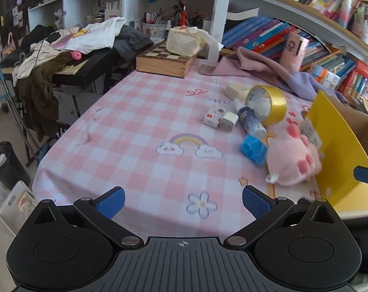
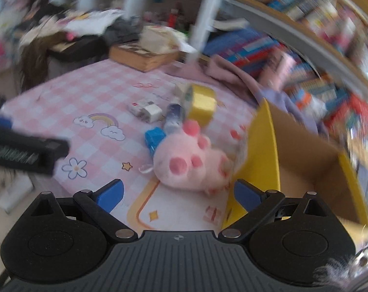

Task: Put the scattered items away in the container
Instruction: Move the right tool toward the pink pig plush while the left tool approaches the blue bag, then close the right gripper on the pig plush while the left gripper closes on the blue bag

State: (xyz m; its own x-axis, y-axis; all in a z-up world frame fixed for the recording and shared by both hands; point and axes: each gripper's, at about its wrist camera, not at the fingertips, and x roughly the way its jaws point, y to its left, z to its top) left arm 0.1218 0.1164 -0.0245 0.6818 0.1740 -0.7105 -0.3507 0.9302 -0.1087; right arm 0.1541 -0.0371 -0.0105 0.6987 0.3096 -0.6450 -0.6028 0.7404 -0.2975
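Note:
A yellow cardboard box [image 1: 339,150] [image 2: 264,150] stands open at the table's right edge. Beside it lie a pink plush paw [image 1: 291,160] [image 2: 191,163], a blue toy [image 1: 253,149] [image 2: 154,137], a small bottle [image 1: 250,120] [image 2: 173,119], a gold tape roll [image 1: 269,103] [image 2: 202,103] and white adapters [image 1: 220,119] [image 2: 146,110]. My left gripper [image 1: 183,200] is open and empty over the pink checked cloth, left of the items. My right gripper [image 2: 179,194] is open and empty just in front of the plush paw, its right finger at the box wall. The right view is motion-blurred.
A wooden chess box [image 1: 164,60] with a tissue pack on it sits at the table's far end. Pink and purple cloth [image 1: 269,68] lies by shelves of books [image 1: 329,56]. A clothes-covered keyboard stand [image 1: 62,53] and a black bin [image 1: 6,163] stand to the left.

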